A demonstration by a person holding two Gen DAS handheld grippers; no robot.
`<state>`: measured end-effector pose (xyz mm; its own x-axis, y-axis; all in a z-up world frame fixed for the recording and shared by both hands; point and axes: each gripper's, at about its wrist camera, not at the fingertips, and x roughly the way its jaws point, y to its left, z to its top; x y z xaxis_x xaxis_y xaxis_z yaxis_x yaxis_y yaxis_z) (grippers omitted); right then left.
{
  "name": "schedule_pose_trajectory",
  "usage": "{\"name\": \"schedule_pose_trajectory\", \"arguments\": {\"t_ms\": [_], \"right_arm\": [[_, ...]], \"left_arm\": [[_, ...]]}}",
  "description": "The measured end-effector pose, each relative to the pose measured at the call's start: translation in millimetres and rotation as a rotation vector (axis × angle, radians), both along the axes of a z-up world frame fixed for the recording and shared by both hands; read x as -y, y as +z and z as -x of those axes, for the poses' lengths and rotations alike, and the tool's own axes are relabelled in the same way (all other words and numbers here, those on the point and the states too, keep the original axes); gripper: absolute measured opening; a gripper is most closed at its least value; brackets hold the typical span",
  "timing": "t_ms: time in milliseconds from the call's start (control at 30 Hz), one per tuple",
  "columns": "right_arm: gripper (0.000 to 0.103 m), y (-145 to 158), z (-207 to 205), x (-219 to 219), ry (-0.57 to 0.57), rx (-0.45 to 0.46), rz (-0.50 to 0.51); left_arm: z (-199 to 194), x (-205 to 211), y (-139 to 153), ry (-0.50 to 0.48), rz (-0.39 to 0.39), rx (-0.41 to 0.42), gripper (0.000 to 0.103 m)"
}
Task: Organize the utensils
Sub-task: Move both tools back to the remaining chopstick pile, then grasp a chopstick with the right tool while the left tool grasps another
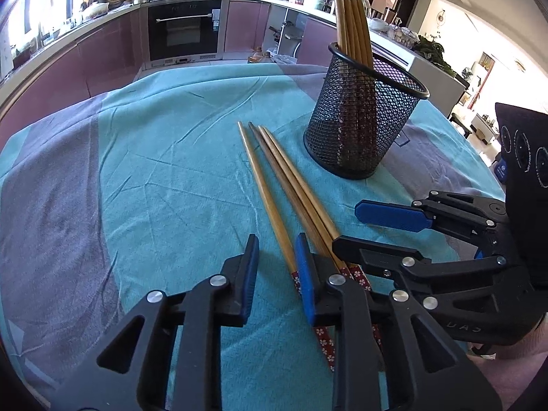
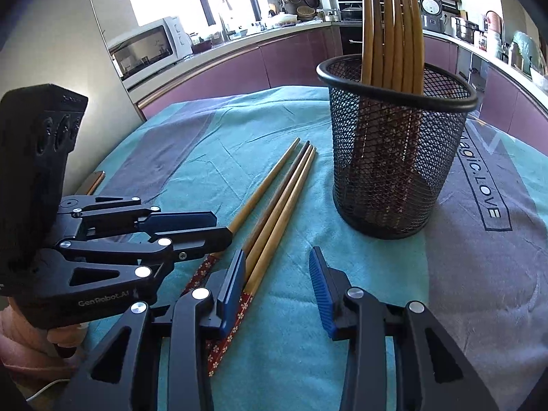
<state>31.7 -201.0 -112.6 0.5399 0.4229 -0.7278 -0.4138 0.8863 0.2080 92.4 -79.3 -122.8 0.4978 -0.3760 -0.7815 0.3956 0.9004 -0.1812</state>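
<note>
Nearest the left wrist camera, the left tool [image 1: 275, 267], a black linkage with blue ribbed pads, was held low over the desk with its jaws apart and nothing clamped; the patterned end of one chopstick lay between its pads. The right tool [image 2: 277, 275], of the same build, was likewise spread and empty, with its left pad just beside the handle ends of the others.

Three loose wooden chopsticks with red flowered handle ends [image 1: 274, 185] [image 2: 274, 198] lay side by side on the teal and grey cloth covering the desk [image 1: 154, 157], tips pointing away toward the kitchen. Just beyond them stood the black wire-mesh cylindrical holder [image 1: 359, 116] [image 2: 394, 157], upright, with several matching chopsticks [image 1: 351, 17] [image 2: 390, 34] already standing in it.

The task was judged partly done, and the step in hand appeared to be the pick-up of the remaining sticks. The next move would call for one tool to be closed on a stick near its handle end, the stick to be lifted and tipped upright, and then lowered inside the holder's rim without knocking it.
</note>
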Motion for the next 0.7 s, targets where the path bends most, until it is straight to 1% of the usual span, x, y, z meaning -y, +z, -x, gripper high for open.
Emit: {"name": "schedule_pose_trajectory", "arguments": {"t_ms": [67,100,200,267,333,567,700], "right_arm": [[0.035,0,0,-1,-0.005,0.002,0.012],[0.033,1,-1,0,-0.008,0.002,0.019],[0.032,1,-1,2,-0.014,-0.001,0.023],[0.029,1,-1,2,-0.017,-0.004,0.033],[0.029,2,-1,4,-0.02,-0.008,0.031],[0.028,1,-11,-3,-0.015,-0.003,0.056],[0.024,0,-19,-7,-0.022,-0.001,0.059]], "left_arm": [[1,-1,-1,-0.001,0.002,0.0,0.022],[1,-1,-1,-0.001,0.003,-0.001,0.022],[2,-2,-1,-0.004,0.001,-0.002,0.022],[3,-1,-1,-0.006,-0.004,0.0,0.022],[1,0,0,-0.007,-0.013,0.005,0.022],[-12,8,1,-0.012,-0.042,0.006,0.022],[-23,13,1,-0.012,-0.057,0.004,0.022]]}}
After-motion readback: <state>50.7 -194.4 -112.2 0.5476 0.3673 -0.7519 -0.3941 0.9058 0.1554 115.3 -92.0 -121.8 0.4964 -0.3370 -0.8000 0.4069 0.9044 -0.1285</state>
